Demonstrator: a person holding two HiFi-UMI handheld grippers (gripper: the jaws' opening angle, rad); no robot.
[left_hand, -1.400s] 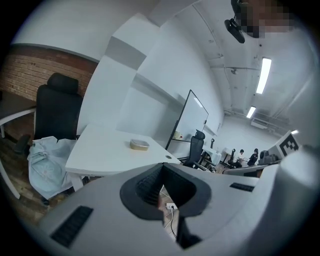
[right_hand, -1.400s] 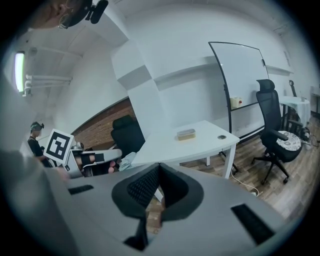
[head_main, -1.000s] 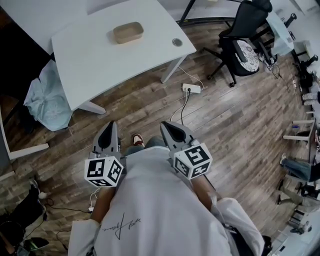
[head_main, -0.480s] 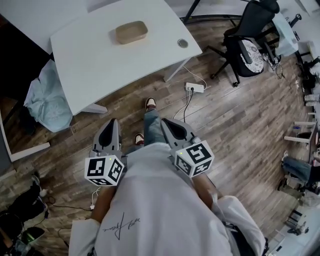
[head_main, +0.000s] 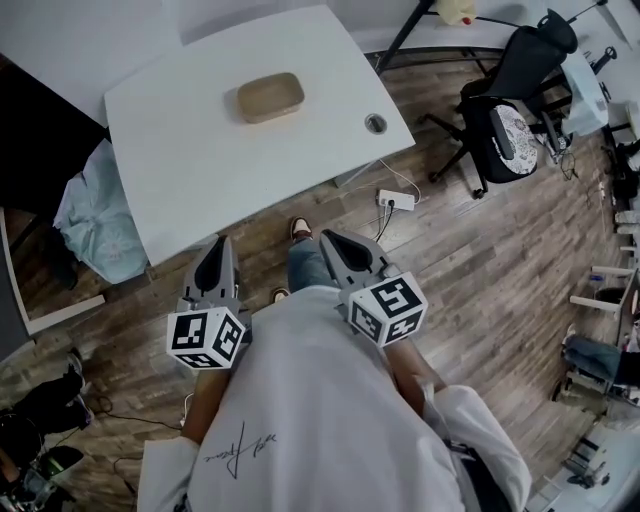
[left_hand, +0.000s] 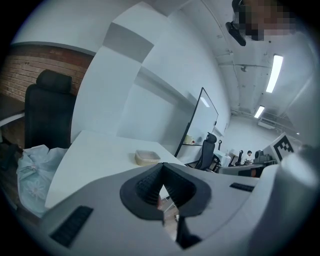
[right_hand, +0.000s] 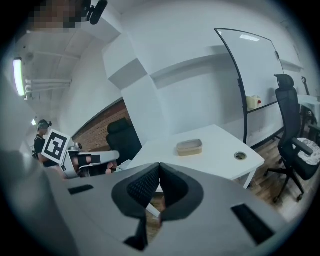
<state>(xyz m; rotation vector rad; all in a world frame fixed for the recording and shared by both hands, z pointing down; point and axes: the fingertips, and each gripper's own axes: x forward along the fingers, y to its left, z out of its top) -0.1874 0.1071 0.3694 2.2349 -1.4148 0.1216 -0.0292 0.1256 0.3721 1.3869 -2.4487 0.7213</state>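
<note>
Table (head_main: 180, 140) nearer than before, left gripper (head_main: 219, 246), right gripper (head_main: 328, 238) both pressed together, tan tray (head_main: 270, 97) seemingly empty

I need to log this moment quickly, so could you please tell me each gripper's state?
Grey left gripper: shut, holding nothing.
Grey right gripper: shut, holding nothing.

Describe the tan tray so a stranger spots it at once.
Start at the large white table. On its far half lies a shallow tan tray, oblong with rounded corners. Its only neighbour is a round cable hole near the right corner.
</note>
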